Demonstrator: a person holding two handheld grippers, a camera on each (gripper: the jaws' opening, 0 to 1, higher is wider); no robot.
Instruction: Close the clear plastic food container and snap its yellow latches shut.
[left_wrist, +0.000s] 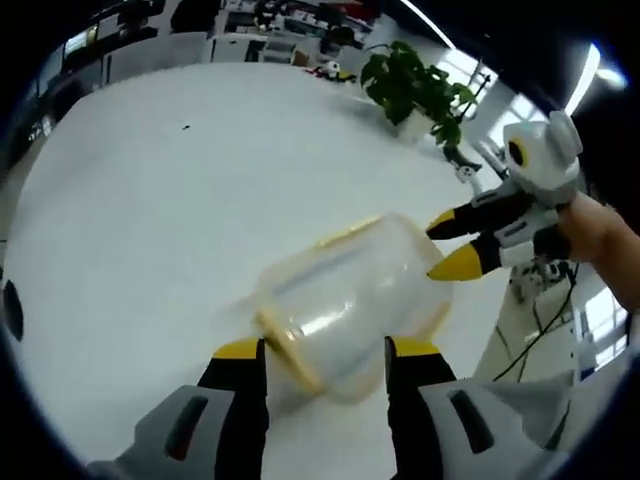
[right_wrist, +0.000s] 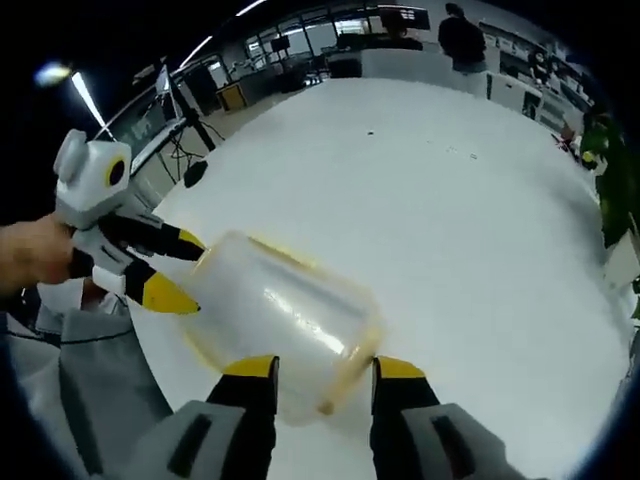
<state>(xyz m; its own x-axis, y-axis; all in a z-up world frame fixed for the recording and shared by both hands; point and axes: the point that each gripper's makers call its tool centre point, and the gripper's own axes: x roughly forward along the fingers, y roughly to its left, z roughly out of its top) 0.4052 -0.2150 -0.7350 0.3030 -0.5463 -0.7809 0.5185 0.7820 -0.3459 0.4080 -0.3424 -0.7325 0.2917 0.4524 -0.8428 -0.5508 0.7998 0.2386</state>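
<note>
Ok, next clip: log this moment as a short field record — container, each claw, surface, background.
container: clear plastic food container with yellow trim, blurred, held up off the table between both claws
left claw: jaws apart, straddling one end of the container
right claw: jaws apart, straddling the opposite end
latches: state cannot be told through the blur
surface: white table
background: potted plant at the table's far edge

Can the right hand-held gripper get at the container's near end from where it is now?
Probably yes. The right hand-held gripper has its open jaws at either side of the container end, nothing between; the left hand-held gripper works the far end.
</note>
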